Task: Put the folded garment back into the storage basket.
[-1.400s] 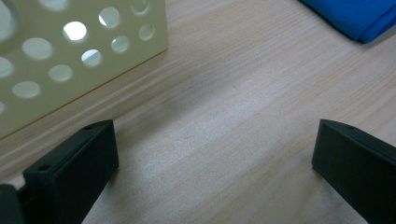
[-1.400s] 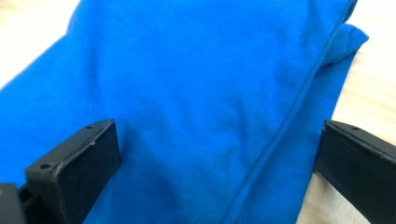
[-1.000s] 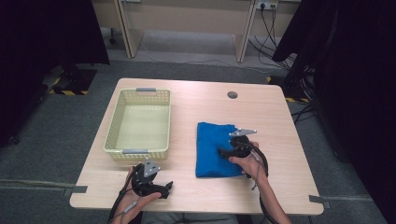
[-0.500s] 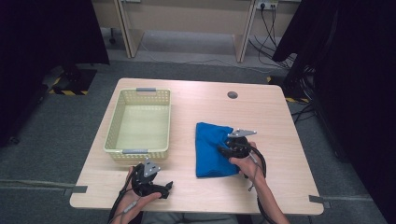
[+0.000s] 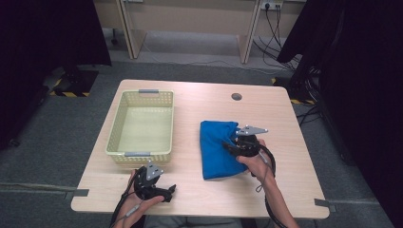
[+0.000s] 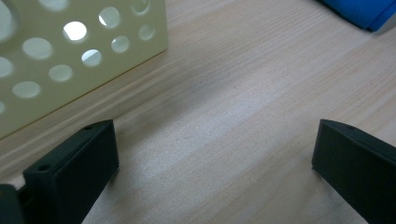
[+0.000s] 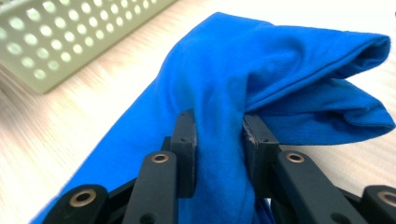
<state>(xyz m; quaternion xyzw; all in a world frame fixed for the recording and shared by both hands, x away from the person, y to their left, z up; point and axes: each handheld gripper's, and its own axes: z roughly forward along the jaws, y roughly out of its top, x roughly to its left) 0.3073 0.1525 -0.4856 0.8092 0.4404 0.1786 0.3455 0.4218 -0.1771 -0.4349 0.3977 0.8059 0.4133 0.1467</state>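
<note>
The right claw (image 7: pixel 218 140), its jaws just closed, pinches a fold of the blue cloth (image 5: pixel 216 147) on the tabletop (image 5: pixel 285 123) to lift it; the left claw (image 6: pixel 215 172) rests wide open beside the basket (image 5: pixel 142 124).

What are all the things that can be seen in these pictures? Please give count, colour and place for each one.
table: one, light wood, centre of the room.
basket: one, pale yellow-green with round holes, on the table's left half.
cloth: one, blue, folded, on the table's right of centre, a fold pinched up.
round hole: one, dark, near the table's far edge.
floor: grey carpet, around the table.
left tool: one, black, jaws wide apart over bare wood at the near edge.
right tool: one, black, jaws just closed on the cloth.
</note>
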